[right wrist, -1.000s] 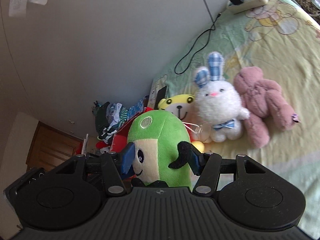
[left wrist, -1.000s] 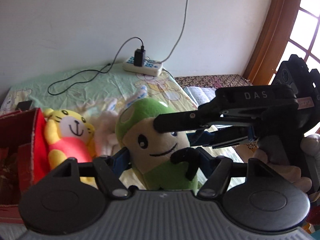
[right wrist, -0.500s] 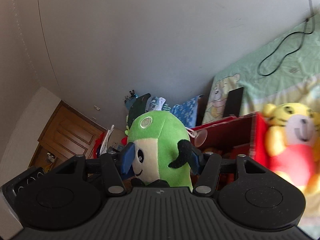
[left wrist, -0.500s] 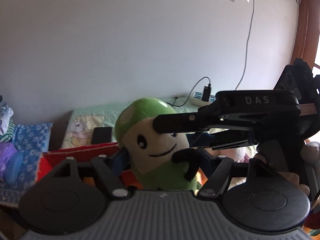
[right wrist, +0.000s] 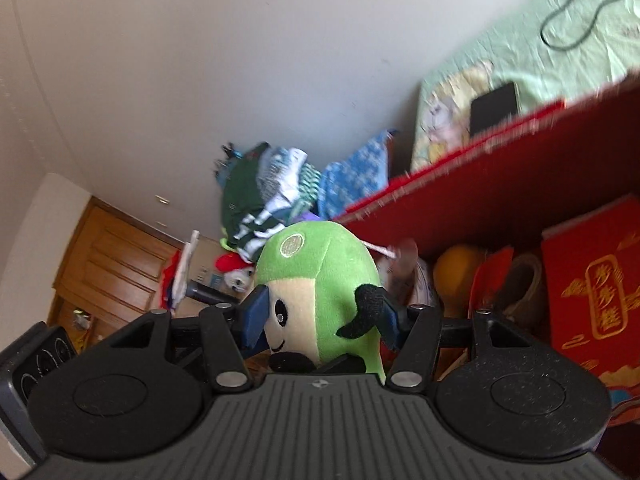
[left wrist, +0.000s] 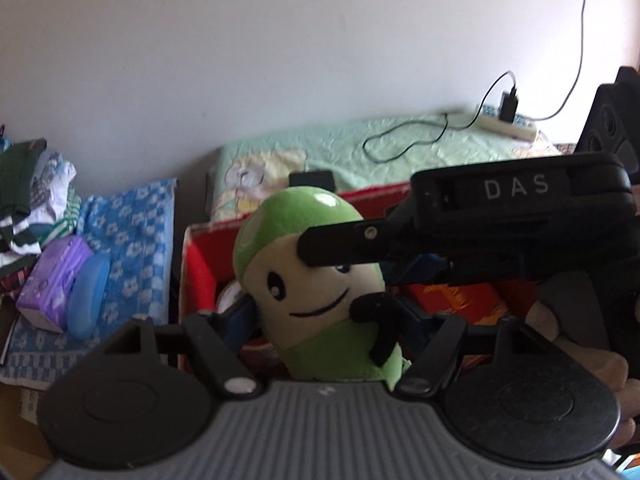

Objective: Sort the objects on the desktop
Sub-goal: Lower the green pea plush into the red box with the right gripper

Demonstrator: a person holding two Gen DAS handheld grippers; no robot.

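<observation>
A green plush toy [left wrist: 320,300] with a cream face and black arms is gripped from both sides. My left gripper [left wrist: 328,316] is shut on its body. My right gripper [right wrist: 320,320] is shut on it too, and its black housing marked DAS [left wrist: 516,216] crosses the left wrist view in front of the toy's head. The toy hangs over an open red box [right wrist: 480,168], whose rim also shows in the left wrist view [left wrist: 200,248]. The toy's lower part is hidden behind the gripper bodies.
Inside the red box lie a red packet with gold print [right wrist: 596,300], an orange round thing [right wrist: 456,276] and a tape roll [right wrist: 524,288]. A phone [left wrist: 312,178] and a power strip [left wrist: 508,126] lie on the green sheet. Clothes [left wrist: 32,200], a purple pack [left wrist: 56,280] and a blue towel [left wrist: 128,232] sit left.
Both grippers have carried the green plush toy left from the other plush toys on the bed to over the red box. The box interior now fills the right wrist view.
</observation>
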